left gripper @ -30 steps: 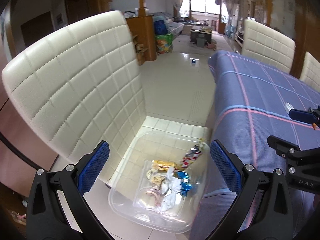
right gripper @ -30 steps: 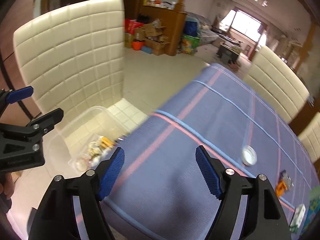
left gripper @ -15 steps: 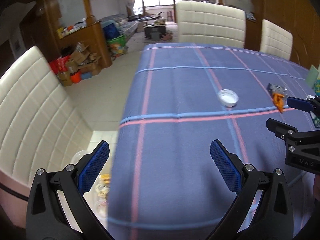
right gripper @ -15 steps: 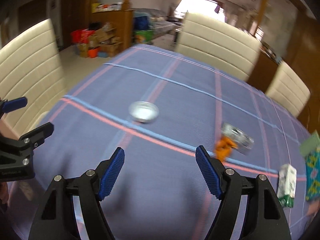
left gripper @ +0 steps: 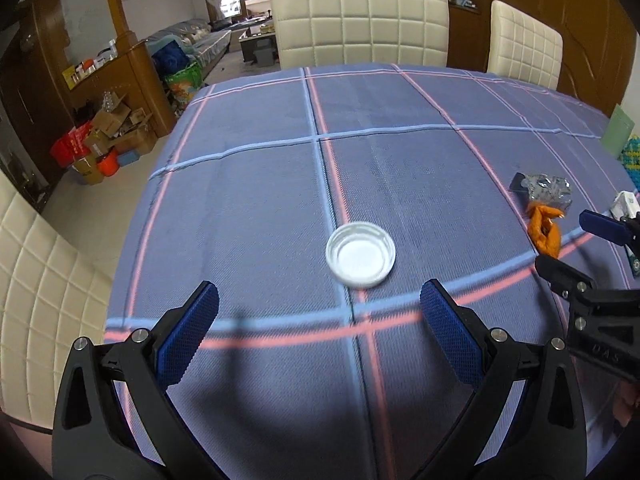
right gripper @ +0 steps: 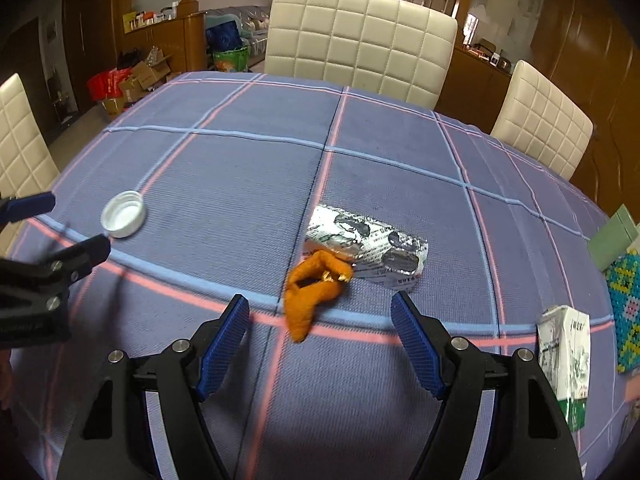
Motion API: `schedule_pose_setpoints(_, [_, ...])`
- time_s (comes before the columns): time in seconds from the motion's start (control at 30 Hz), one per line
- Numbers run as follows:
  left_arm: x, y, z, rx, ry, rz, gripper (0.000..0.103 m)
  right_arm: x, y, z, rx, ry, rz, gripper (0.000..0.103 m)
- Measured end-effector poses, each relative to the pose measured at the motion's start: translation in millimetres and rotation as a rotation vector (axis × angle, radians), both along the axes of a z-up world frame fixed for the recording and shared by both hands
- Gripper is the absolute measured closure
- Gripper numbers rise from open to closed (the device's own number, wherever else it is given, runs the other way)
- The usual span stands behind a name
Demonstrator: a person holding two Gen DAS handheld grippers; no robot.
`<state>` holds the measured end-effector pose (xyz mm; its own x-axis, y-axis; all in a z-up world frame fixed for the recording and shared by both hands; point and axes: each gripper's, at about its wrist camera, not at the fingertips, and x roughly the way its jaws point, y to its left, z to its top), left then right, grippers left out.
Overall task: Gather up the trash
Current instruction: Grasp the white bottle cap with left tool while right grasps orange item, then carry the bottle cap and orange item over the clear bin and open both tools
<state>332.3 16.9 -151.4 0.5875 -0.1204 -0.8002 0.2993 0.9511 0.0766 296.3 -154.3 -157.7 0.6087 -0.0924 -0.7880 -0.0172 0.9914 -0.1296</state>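
A white plastic lid [left gripper: 361,254] lies open side up on the blue checked tablecloth [left gripper: 248,208], just ahead of my open, empty left gripper [left gripper: 320,330]. It also shows at the left of the right wrist view [right gripper: 123,214]. An orange peel [right gripper: 312,292] and a silver blister pack [right gripper: 370,247] lie just ahead of my open, empty right gripper [right gripper: 320,338]. Both also show at the right of the left wrist view, the peel [left gripper: 544,228] and the pack [left gripper: 546,187].
A white and green tissue packet [right gripper: 564,360] lies at the right, with a beaded mat [right gripper: 626,308] and a green box [right gripper: 610,242] beyond it. Cream padded chairs [right gripper: 360,36] stand around the table. Boxes and bags [left gripper: 104,140] sit on the floor at the left.
Both grippers swung from the clear trash bin on the floor to over the table. The lid, peel and blister pack now lie close ahead of them. Both stayed open.
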Motion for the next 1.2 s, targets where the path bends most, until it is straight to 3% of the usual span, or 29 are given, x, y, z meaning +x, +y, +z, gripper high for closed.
schedule_pose_setpoints(0.1, [11,-7,-7,0.012,0.007,-0.013,0.004,7,-3,-4,0.009,-0.001,-0.001,0.033])
schedule_pose_setpoints(0.2, [19,-8,-13,0.025,0.018,-0.013,0.004,13,-4,-6,0.038,0.014,0.004,0.042])
schedule_pose_setpoints(0.3, [25,-4,-15,0.003,0.020,-0.013,0.004,16,-6,-5,0.078,0.015,0.012,0.053])
schedule_pose_setpoints(0.37, [28,-3,-15,-0.004,0.014,-0.013,0.004,17,-3,-5,0.099,0.015,0.022,0.067])
schedule_pose_setpoints(0.43, [30,-4,-15,-0.006,0.007,-0.023,0.006,16,1,-5,0.098,0.010,0.040,0.072])
schedule_pose_setpoints(0.53, [26,-2,-12,-0.054,0.013,-0.072,0.042,13,7,-5,0.066,-0.006,0.059,0.077])
schedule_pose_setpoints(0.57, [26,-3,-10,-0.051,0.011,-0.084,0.062,12,9,-5,0.062,-0.006,0.062,0.078])
schedule_pose_setpoints(0.8, [12,5,-3,-0.027,0.003,-0.103,0.062,3,18,0,0.066,-0.001,0.087,0.078])
schedule_pose_setpoints(1.2, [-38,45,31,0.024,-0.101,-0.085,0.062,-17,66,25,0.060,-0.021,0.176,0.078])
